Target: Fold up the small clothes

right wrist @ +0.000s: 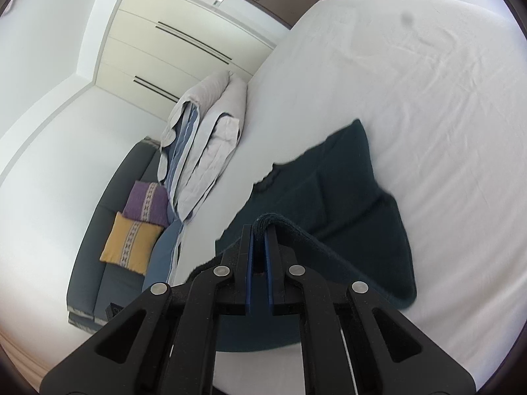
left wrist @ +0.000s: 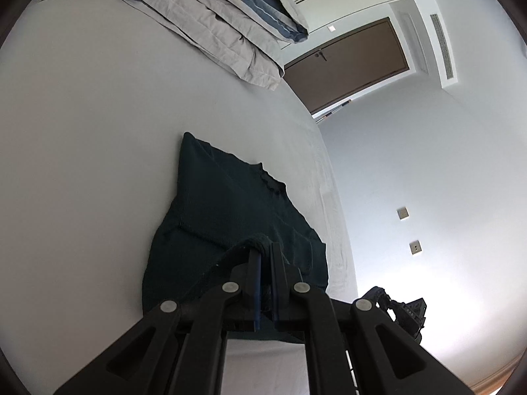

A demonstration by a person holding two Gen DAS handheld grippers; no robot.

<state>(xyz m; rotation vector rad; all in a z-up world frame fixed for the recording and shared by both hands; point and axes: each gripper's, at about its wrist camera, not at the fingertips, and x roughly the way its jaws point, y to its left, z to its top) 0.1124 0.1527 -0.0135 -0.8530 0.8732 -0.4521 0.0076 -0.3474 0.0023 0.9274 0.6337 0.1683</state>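
A small dark teal garment [left wrist: 230, 204] lies partly on the white bed sheet [left wrist: 98, 131], with its near edge lifted off the sheet. My left gripper [left wrist: 263, 248] is shut on a bunched hem of the garment. The right wrist view shows the same garment [right wrist: 349, 194] stretching away over the bed, its neckline toward the far left. There my right gripper [right wrist: 260, 227] is shut on another rolled piece of that near edge. At the lower right of the left wrist view the other gripper [left wrist: 395, 309] shows with dark cloth in it.
A folded grey and blue duvet [left wrist: 214, 23] lies at the far end of the bed [right wrist: 428, 98]. Beside the bed stands a dark sofa [right wrist: 108, 230] with a purple cushion [right wrist: 146, 202] and a yellow cushion [right wrist: 130, 242]. White wardrobes [right wrist: 171, 39] and a brown door [left wrist: 349, 65] lie beyond.
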